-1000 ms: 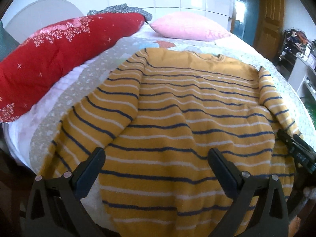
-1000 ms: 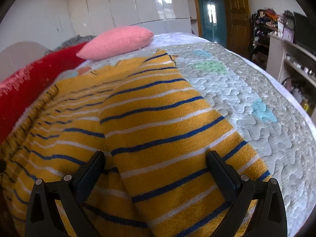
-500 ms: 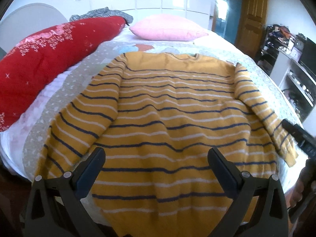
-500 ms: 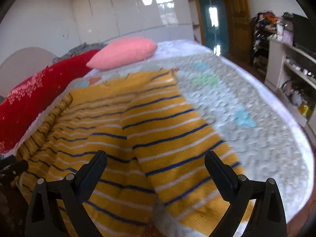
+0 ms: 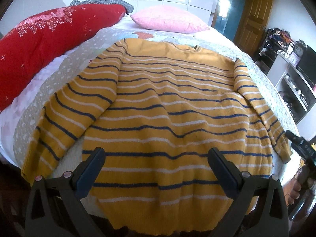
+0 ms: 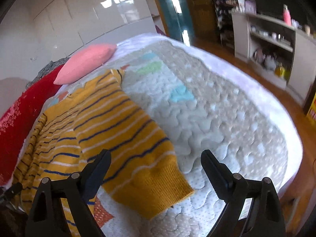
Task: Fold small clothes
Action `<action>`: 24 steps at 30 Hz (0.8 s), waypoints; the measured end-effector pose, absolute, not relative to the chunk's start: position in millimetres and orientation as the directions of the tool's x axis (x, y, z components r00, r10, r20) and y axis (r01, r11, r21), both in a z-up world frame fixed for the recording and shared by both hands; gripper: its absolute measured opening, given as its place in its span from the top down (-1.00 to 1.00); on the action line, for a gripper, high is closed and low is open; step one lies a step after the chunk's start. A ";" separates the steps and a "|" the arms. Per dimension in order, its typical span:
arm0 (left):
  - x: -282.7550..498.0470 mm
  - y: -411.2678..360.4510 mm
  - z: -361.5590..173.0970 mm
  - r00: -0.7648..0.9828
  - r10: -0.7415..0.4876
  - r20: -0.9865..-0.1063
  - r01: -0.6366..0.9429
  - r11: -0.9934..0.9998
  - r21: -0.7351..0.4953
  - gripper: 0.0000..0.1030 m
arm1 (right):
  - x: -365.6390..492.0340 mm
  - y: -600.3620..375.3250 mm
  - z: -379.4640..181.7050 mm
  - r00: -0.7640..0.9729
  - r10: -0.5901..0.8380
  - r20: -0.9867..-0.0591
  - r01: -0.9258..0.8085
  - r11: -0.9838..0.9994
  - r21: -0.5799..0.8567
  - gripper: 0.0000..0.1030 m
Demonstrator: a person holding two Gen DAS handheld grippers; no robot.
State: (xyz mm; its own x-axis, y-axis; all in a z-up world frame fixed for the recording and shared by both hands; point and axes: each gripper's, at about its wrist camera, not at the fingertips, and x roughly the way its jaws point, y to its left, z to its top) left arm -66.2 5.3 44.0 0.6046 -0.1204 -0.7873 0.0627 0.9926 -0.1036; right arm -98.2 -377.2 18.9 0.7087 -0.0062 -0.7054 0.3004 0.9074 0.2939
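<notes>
Now the striped sweater (image 5: 173,106) lies flat on the bed (image 6: 227,118).
Both sleeves are spread out so it can be folded. The left tongs (image 5: 156,169) hang wide open over the near hem, holding nothing. The right tongs (image 6: 156,167) have just been closing a little above the right cuff (image 6: 158,189), still gaping and not squeezing it.

I saw a bed (image 5: 262,79) under a pale quilt, a pink pillow (image 5: 169,20), glossy white wardrobe doors (image 6: 94,15), a wooden door (image 5: 254,21), white shelving (image 6: 276,39) and wooden floor (image 6: 296,118).
</notes>
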 end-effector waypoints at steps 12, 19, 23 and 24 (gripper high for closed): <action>-81.5 -18.2 56.2 0.640 -0.094 -0.763 0.131 0.991 -0.012 -1.00 | -90.4 -374.3 12.5 0.702 0.075 -0.708 0.274 0.890 0.365 0.53; -81.2 -13.9 56.8 0.629 -0.130 -0.767 0.136 0.989 -0.057 -1.00 | -87.2 -390.8 50.2 0.746 0.056 -0.663 0.257 0.895 0.364 0.79; -81.5 -7.1 55.0 0.624 -0.129 -0.771 0.119 0.990 -0.070 -1.00 | -84.0 -416.5 72.0 0.753 -0.068 -0.654 0.333 0.898 0.289 0.80; -81.9 -5.8 54.8 0.625 -0.128 -0.770 0.116 0.991 -0.071 -1.00 | -82.6 -424.0 77.7 0.749 -0.112 -0.653 0.358 0.898 0.256 0.80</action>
State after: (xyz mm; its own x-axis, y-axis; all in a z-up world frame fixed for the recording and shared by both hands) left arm -81.9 -5.8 54.8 0.6245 -0.1279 -0.7705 0.1158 0.9908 -0.0706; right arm -82.6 -424.0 77.7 0.7493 -0.1125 -0.6526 0.3577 0.8981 0.2560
